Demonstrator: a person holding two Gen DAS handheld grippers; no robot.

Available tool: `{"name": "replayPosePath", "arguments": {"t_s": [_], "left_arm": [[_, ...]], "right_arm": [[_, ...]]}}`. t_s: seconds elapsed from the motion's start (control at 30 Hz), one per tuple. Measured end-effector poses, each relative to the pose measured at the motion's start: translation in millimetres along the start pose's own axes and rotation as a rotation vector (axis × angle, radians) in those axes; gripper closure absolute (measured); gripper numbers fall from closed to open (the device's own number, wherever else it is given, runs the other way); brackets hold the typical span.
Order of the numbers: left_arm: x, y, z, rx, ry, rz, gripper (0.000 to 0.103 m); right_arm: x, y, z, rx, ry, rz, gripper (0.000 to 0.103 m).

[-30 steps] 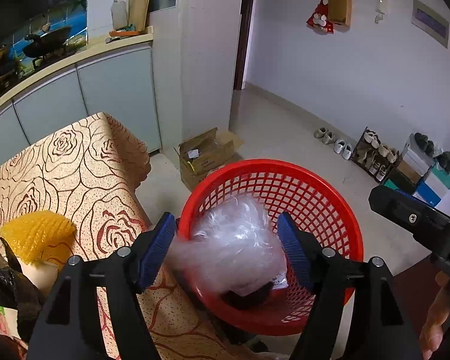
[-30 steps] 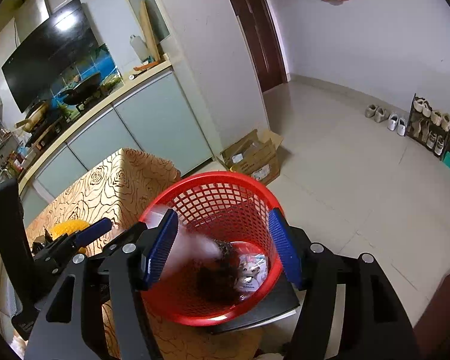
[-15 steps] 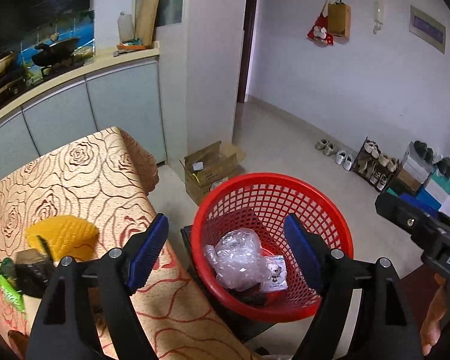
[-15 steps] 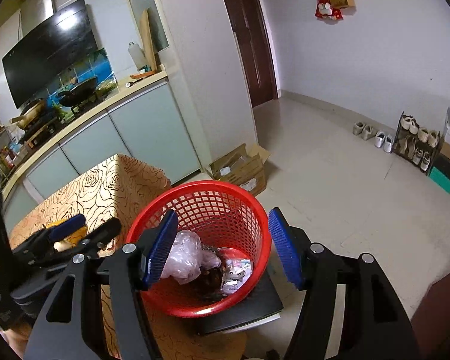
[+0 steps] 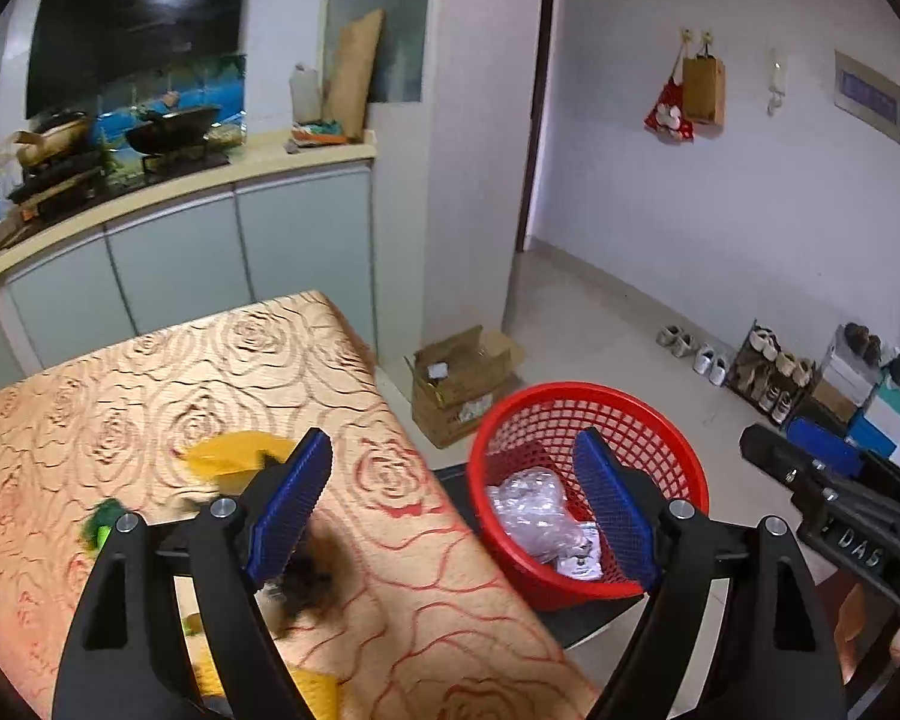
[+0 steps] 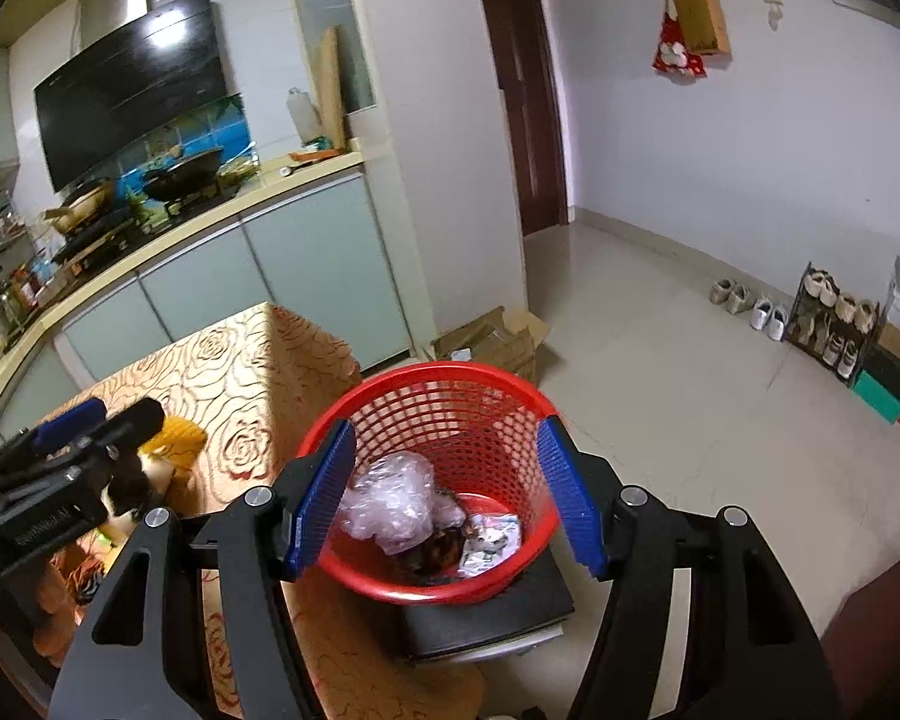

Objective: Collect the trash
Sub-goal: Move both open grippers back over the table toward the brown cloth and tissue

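Left tool (image 5: 450, 507): jaws opening, wide apart, nothing between the blue pads. It hangs over the desk (image 5: 168, 372) edge, spanning the gap to the red basket (image 5: 588, 414).

Right tool (image 6: 444, 495): jaws parted about halfway, empty, poised above the basket's mouth.

The basket sits on a dark flat stand (image 6: 486, 618) just beside the desk. Inside it: a crumpled clear plastic wad (image 6: 390, 495), a small printed wrapper (image 6: 492, 540), and something dark and brown (image 6: 438, 549) between them.

Trash on the desk's rose-patterned cloth: a yellow foam piece (image 5: 228, 456), a green scrap (image 5: 102, 525), and a dark blurred lump (image 5: 312, 576) by the left tool's left finger. What the lump is, cannot tell.

Cardboard box (image 5: 462, 378) on the floor behind the basket.
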State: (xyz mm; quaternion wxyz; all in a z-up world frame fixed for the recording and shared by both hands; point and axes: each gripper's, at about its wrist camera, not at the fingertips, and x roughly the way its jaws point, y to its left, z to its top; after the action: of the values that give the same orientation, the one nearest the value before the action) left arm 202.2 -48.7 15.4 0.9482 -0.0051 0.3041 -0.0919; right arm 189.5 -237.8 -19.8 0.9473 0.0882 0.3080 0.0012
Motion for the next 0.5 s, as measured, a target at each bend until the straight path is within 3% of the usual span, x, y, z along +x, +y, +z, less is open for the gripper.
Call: {"name": "replayPosePath", "arguments": {"t_s": [0.13, 0.5], "left_arm": [[-22, 20, -1, -0.032, -0.027, 0.023, 0.022], [-76, 94, -16, -0.094, -0.077, 0.16, 0.021]], "right_arm": [[-8, 18, -5, -0.028, -0.017, 0.017, 0.036], [-15, 72, -14, -0.116, -0.006, 0.111, 0.036]]}}
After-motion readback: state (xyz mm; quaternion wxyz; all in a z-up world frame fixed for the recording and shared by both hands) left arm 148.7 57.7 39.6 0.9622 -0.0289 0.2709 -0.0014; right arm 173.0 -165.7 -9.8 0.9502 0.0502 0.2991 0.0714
